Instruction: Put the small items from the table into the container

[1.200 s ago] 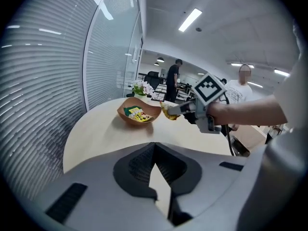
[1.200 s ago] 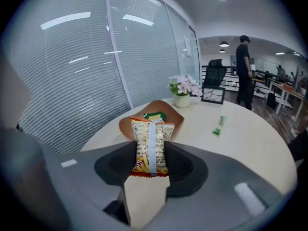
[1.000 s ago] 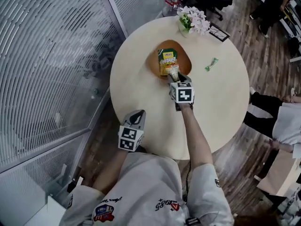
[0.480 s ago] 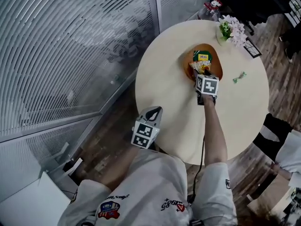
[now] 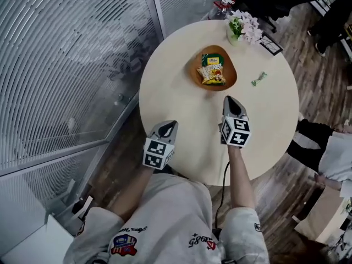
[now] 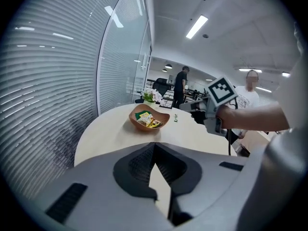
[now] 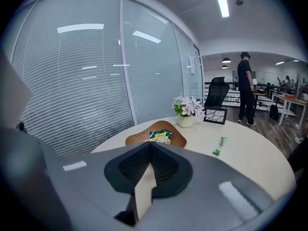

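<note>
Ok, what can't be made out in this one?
- Packets in the bowl: count and print too small in the head view; the right gripper body covers the bowl's near side in its own view.
- Green sachet: too small in every view to tell what it is.
- Red thing beyond the table: dark, near the head view's top edge.
- Stand by the flowers: face too small.
</note>
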`<action>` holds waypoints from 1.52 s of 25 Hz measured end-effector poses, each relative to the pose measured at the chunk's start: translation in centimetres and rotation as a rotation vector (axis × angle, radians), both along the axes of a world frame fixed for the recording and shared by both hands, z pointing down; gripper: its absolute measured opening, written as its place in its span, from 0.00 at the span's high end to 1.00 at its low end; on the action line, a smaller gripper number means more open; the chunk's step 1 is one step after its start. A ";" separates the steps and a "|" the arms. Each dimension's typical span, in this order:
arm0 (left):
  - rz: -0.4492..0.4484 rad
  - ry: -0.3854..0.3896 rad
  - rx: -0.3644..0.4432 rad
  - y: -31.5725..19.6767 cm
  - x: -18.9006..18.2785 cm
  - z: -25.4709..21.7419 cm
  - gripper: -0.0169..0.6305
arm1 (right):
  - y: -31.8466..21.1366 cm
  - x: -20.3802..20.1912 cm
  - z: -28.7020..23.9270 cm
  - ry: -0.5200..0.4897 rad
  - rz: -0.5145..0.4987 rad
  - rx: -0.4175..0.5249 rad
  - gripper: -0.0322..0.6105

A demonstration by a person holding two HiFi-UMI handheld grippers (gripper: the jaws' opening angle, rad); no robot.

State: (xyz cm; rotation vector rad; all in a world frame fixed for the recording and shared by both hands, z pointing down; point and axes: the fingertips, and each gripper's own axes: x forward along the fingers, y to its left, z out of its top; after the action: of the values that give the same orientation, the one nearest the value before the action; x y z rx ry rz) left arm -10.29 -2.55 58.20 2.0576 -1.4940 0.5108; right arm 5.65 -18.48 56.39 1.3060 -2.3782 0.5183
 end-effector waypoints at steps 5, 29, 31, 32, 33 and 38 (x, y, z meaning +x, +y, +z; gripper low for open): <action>0.045 0.004 0.031 -0.4 3.4 -0.9 0.96 | 6.8 5.2 -0.4 -0.032 0.081 -0.007 0.95; 0.222 -0.002 0.011 -3.3 11.7 -0.2 0.96 | 12.4 11.5 3.3 -0.078 0.301 -0.130 0.95; 0.251 0.002 0.009 -3.6 12.3 -0.2 0.96 | 8.5 12.6 3.7 -0.048 0.325 -0.120 0.95; 0.263 0.003 0.007 -3.7 12.5 -0.1 0.96 | 6.4 13.2 4.0 -0.035 0.337 -0.120 0.95; 0.272 0.005 0.002 -3.7 12.6 0.0 0.96 | 4.2 13.7 4.3 -0.022 0.346 -0.123 0.95; 0.289 0.009 -0.025 -4.3 11.7 1.2 0.96 | -6.9 15.4 6.8 0.126 0.349 -0.141 0.88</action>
State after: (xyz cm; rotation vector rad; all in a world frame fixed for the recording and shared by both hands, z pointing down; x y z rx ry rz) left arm 1.44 -6.85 59.40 2.2651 -1.1835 0.6263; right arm 21.04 -25.42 63.19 1.6437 -1.9830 0.6667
